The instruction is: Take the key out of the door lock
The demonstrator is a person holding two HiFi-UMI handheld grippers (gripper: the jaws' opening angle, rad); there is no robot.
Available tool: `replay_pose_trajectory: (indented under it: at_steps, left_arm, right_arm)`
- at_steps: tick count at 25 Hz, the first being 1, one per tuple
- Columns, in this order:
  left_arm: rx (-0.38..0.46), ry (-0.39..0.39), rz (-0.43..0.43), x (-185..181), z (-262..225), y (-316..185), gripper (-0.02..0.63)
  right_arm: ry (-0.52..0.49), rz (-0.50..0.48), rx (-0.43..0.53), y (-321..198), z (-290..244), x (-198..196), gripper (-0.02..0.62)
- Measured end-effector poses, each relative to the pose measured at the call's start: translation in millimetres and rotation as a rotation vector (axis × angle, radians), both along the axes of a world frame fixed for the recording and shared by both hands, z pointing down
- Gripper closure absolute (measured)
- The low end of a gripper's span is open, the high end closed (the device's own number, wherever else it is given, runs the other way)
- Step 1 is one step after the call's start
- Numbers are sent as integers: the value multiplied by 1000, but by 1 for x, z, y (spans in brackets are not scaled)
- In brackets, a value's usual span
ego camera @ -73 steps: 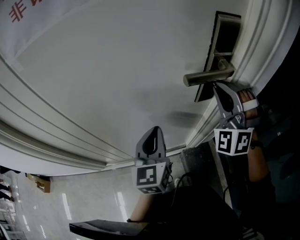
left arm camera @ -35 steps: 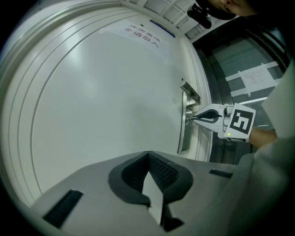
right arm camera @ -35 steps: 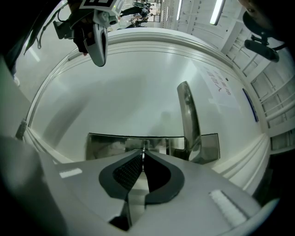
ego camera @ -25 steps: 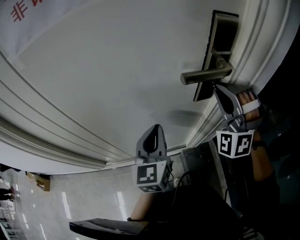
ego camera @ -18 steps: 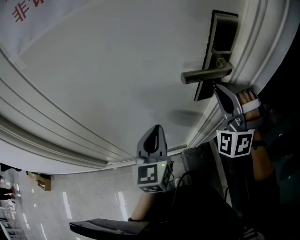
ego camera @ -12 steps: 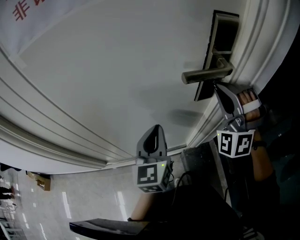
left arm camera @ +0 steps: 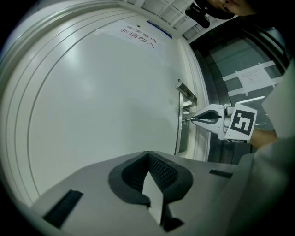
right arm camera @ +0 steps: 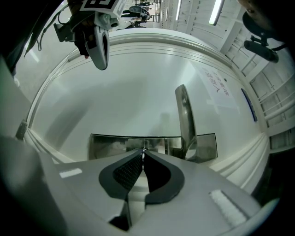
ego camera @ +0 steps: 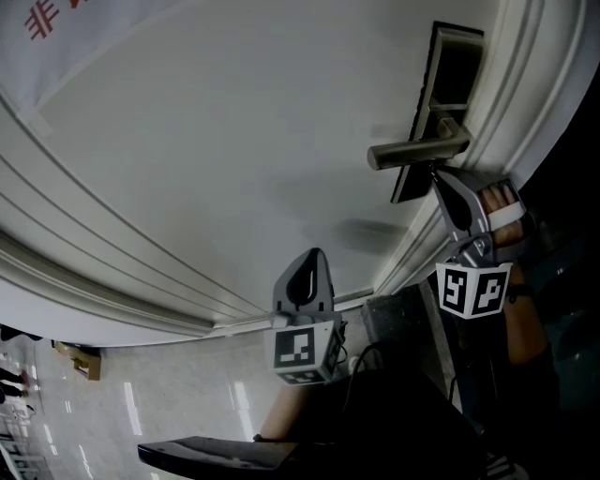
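Got right claw (ego camera: 434, 172) pinched shut on key (right arm camera: 143, 150), tips right up against lock plate (right arm camera: 110, 145), just below handle (ego camera: 417, 150). Seeing only a thin metal edge of key between the 2 tips; can't tell how far in it sits. Gripping that claw with a hand (ego camera: 497, 202) by the edge of door (ego camera: 234, 141). Have left claw (left arm camera: 148, 153) low, well apart from lock plate, pointed at door panel: closed, tips touching, nothing between. Can make out red print on a sheet (ego camera: 56, 14) stuck on door, too cropped to read.
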State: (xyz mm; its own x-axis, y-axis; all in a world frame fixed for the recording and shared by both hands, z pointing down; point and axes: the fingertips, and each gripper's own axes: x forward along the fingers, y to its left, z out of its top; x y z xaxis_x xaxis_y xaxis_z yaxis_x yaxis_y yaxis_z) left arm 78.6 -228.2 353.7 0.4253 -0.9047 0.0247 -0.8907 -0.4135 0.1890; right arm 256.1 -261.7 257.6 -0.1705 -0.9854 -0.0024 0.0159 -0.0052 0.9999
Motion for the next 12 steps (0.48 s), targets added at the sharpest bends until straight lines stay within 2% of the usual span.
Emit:
replay_pose_trajectory:
  at_steps: [8,12]
  left_arm:
    - [-16,4,-3,2,1,-3,606]
    - [3,2,22,7,-1,-5,606]
  right_arm:
    - [-8,-5,-3,3,0,0,584]
    - [-3,-7,-1,7,-1,1,584]
